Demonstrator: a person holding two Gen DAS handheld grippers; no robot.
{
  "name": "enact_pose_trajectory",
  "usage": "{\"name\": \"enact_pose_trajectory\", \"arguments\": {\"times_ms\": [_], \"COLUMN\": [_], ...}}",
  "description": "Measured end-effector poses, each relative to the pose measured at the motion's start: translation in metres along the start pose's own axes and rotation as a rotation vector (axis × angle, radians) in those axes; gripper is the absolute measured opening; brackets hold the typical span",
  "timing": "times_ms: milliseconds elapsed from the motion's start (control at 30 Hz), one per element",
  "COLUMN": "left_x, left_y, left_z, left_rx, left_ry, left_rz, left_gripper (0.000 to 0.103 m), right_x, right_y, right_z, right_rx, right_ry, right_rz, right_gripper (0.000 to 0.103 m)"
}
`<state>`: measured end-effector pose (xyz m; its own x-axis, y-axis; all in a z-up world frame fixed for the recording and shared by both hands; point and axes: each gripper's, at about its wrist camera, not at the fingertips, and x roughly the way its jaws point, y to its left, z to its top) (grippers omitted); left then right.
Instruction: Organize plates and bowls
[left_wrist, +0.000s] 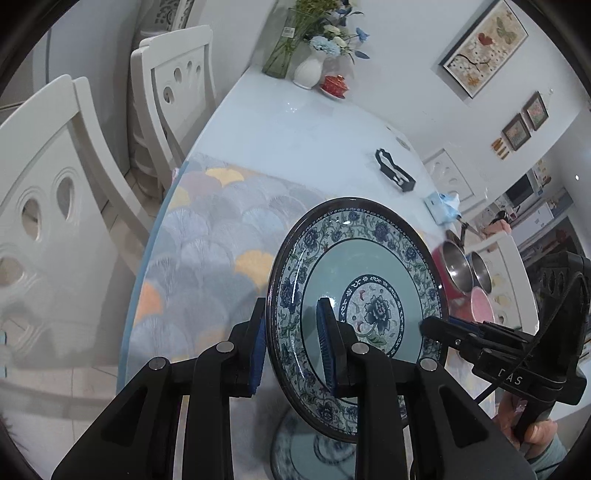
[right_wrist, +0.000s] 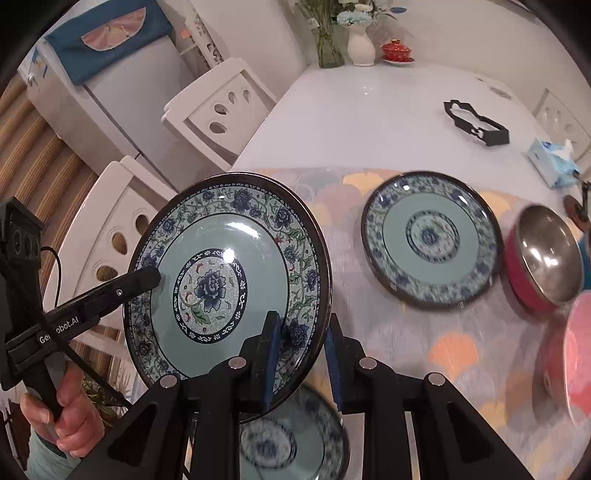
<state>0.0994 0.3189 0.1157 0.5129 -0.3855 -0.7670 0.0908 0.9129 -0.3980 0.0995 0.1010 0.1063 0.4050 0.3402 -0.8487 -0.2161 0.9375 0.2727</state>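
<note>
A blue-and-teal floral plate (left_wrist: 369, 280) is held on edge above the table by both grippers. My left gripper (left_wrist: 291, 347) pinches its left rim. My right gripper (right_wrist: 303, 358) pinches the opposite rim of the same plate (right_wrist: 221, 280); its fingertip also shows in the left wrist view (left_wrist: 432, 326). Another matching plate (right_wrist: 432, 240) lies flat on the placemat. A third one (right_wrist: 288, 443) lies below the held plate. A red bowl with steel inside (right_wrist: 543, 254) and a pink bowl (right_wrist: 576, 362) sit at the right.
A patterned placemat (right_wrist: 424, 350) covers the near table. Farther back are a black holder (right_wrist: 476, 123), a tissue pack (right_wrist: 554, 162), vases with flowers (right_wrist: 360, 44) and a red lidded cup (right_wrist: 397, 50). White chairs (left_wrist: 62, 192) stand at the left.
</note>
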Motion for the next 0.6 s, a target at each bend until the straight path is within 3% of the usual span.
{"name": "enact_pose_trajectory", "arguments": {"times_ms": [267, 600], "left_x": [-0.015, -0.004], "left_y": [-0.021, -0.024], "left_z": [-0.050, -0.108], "left_rx": [0.055, 0.033], "left_ry": [0.021, 0.121], "left_rz": [0.030, 0.061], "left_gripper": [0.021, 0.022], "right_x": [-0.017, -0.009], "right_y": [-0.003, -0.015], "right_z": [-0.049, -0.096], "right_rx": [-0.003, -0.031], "right_ry": [0.052, 0.156], "right_rz": [-0.001, -0.016], "right_gripper": [0.025, 0.026]}}
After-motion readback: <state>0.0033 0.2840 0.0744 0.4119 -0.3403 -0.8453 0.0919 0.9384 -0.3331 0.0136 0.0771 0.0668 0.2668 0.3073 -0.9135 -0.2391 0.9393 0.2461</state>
